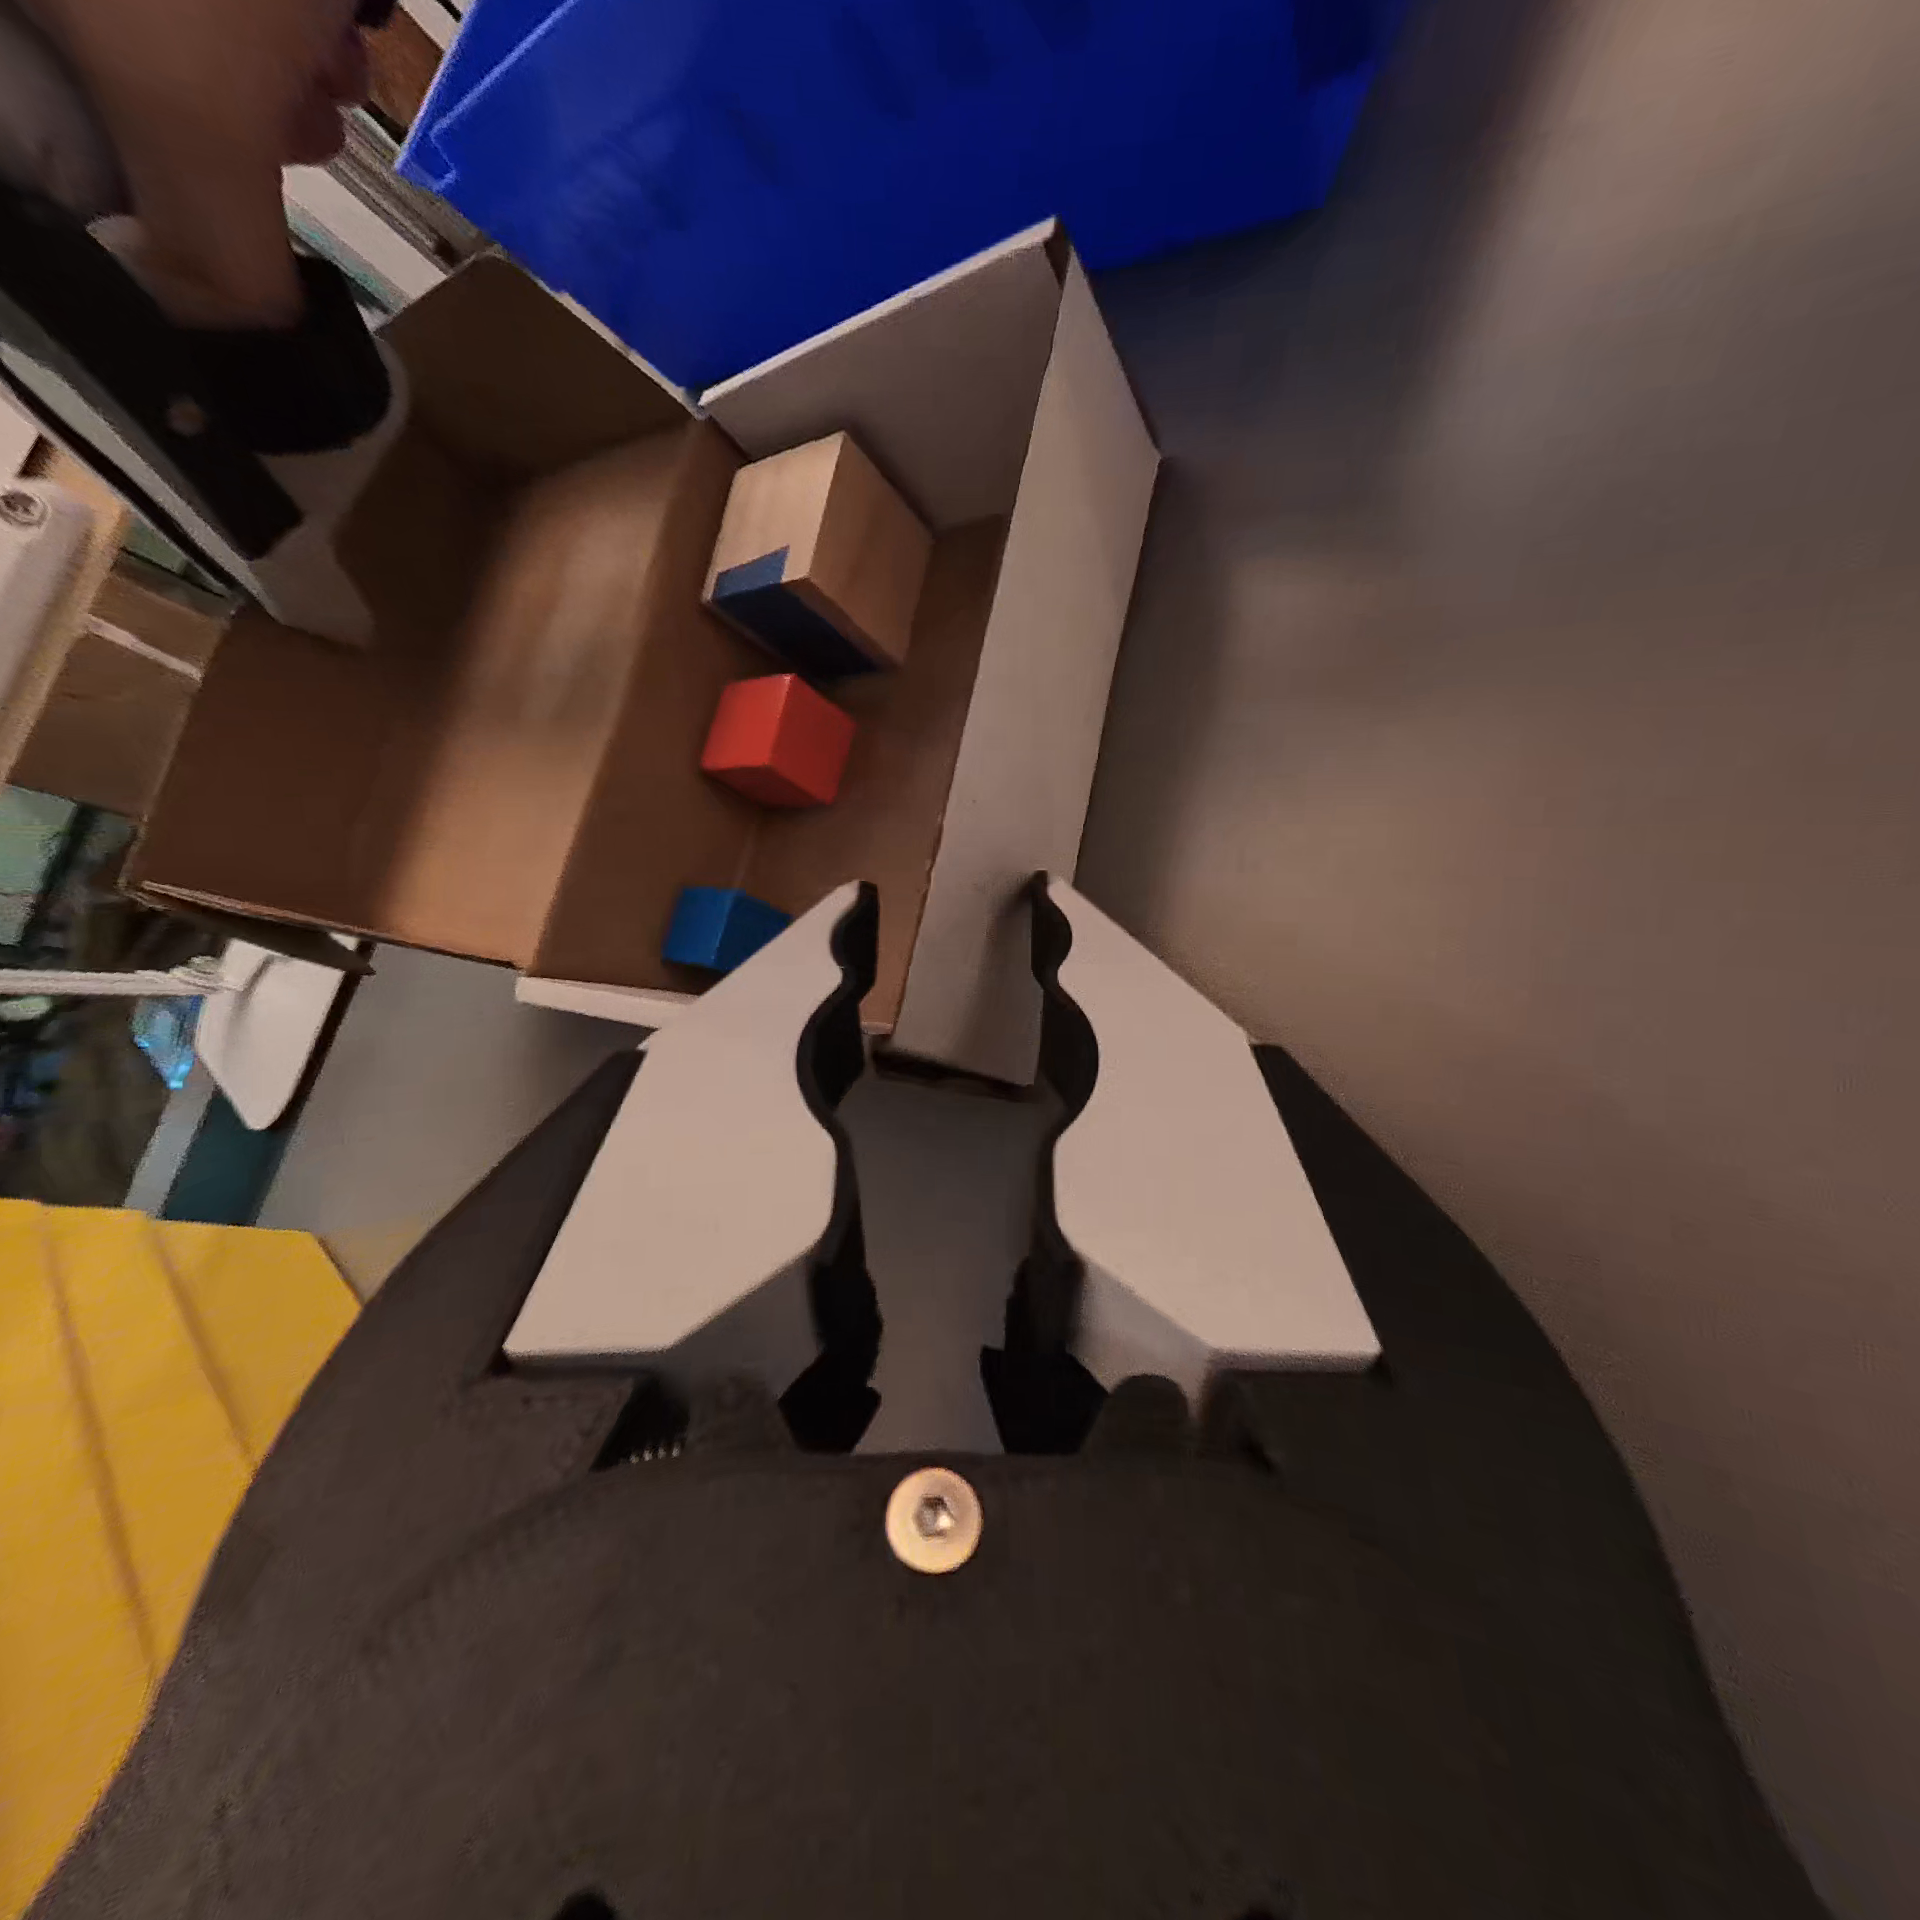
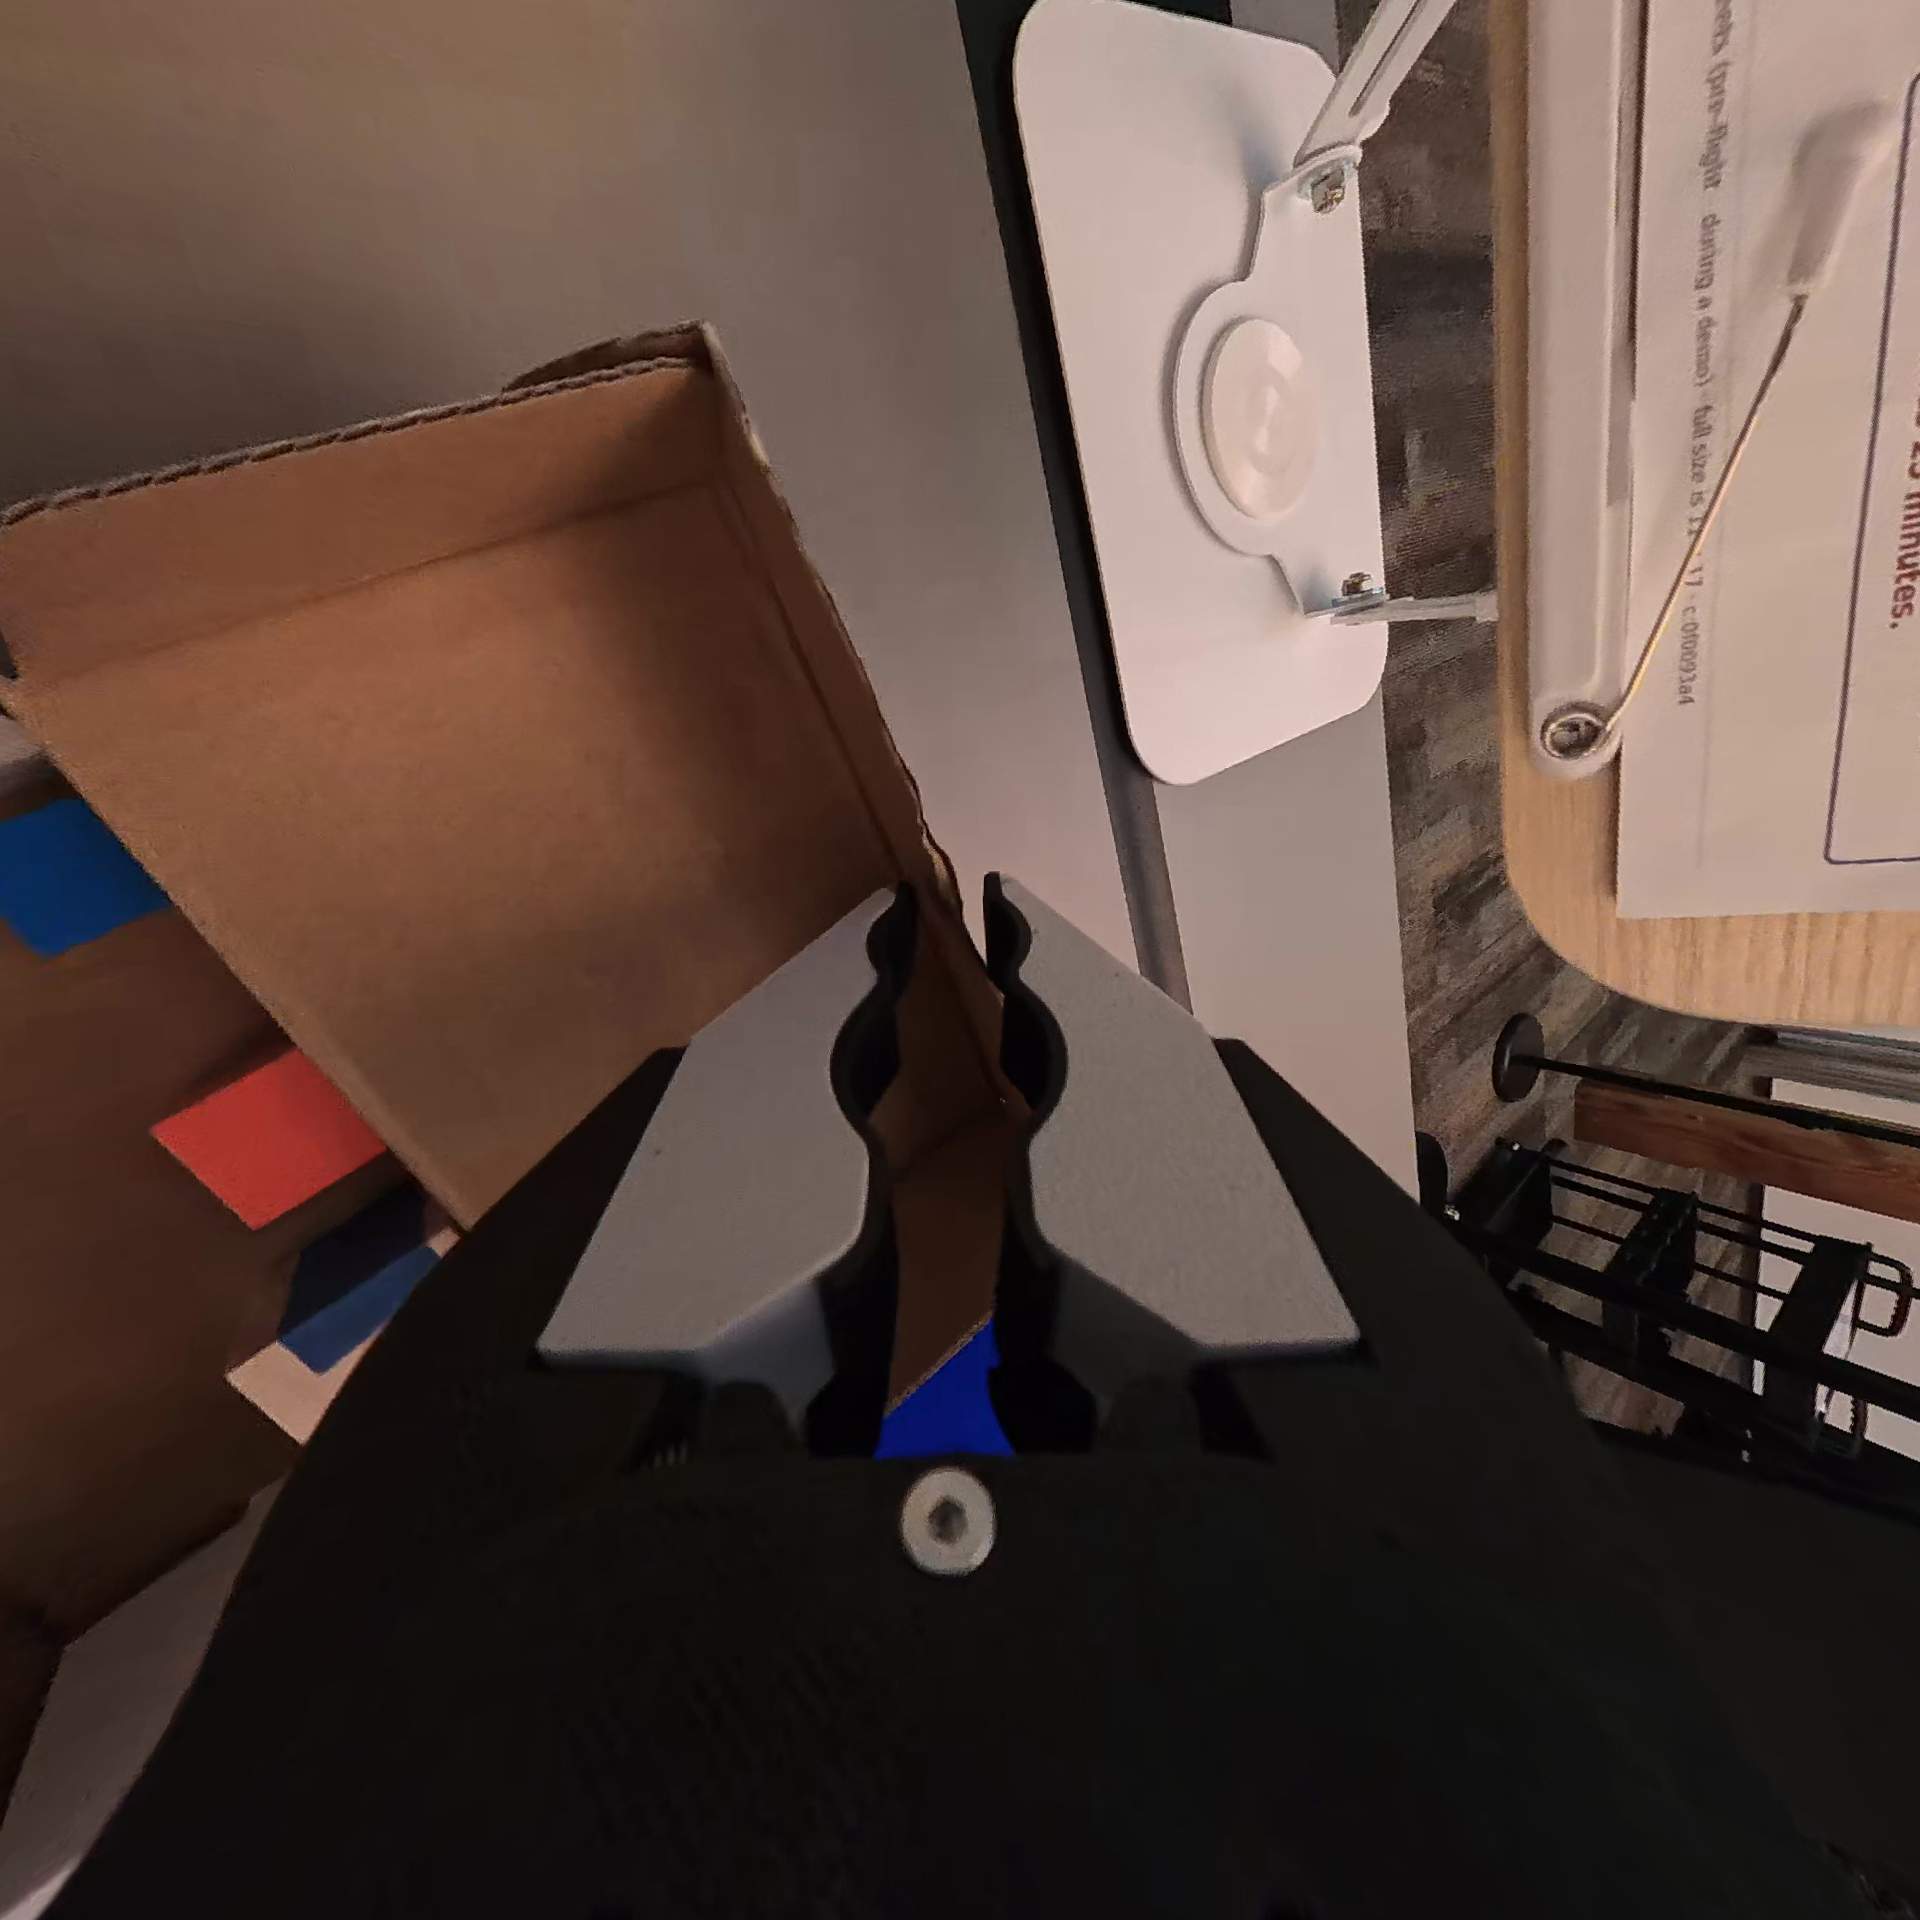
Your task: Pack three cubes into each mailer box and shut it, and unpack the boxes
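On the grey table, an open mailer box (image 1: 582, 665) holds three cubes.
Left view: left gripper (image 1: 951, 899), jaws parted and empty, straddles the box's near white wall. Right view: right gripper (image 2: 945, 894) pinches the box's brown lid flap (image 2: 436, 727).

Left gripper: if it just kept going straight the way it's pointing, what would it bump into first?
Most likely the white side wall of the open mailer box, which sits right between the fingertips of the left gripper. Depth is hard to judge, but nothing seems to lie nearer.
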Demonstrator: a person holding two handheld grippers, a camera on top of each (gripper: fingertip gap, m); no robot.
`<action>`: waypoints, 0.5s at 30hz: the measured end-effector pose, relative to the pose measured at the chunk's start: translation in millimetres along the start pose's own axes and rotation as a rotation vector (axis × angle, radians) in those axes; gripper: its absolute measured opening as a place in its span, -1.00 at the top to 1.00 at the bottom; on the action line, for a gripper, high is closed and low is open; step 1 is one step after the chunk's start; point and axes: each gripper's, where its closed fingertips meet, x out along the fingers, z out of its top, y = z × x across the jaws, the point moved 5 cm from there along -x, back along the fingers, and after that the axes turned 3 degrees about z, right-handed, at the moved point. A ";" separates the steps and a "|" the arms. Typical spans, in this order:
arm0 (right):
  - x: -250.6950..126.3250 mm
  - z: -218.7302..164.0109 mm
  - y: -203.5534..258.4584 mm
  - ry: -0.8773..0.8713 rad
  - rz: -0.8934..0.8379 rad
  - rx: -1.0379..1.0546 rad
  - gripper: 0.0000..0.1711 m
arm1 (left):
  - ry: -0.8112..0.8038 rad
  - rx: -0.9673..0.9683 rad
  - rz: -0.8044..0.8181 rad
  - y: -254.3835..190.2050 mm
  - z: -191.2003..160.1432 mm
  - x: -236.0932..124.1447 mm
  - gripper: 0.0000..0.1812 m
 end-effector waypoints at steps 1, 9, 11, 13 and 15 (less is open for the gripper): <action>1.2 2.8 -0.8 -0.002 -0.003 0.006 0.85 | -0.001 -0.022 -0.014 0.6 -0.3 -1.2 0.71; 27.4 15.5 -1.6 0.090 0.040 -0.020 0.78 | 0.008 0.021 -0.011 13.0 -21.6 -14.3 0.79; 33.3 15.0 -0.9 0.115 0.058 -0.014 0.77 | 0.016 0.002 -0.018 16.9 -25.3 -15.8 0.78; 34.6 15.6 -1.9 0.118 0.063 0.004 0.77 | 0.023 -0.020 -0.025 19.7 -27.5 -16.3 0.78; 31.3 18.2 -4.6 0.089 0.048 0.020 0.76 | 0.024 -0.019 -0.020 20.3 -28.5 -16.2 0.78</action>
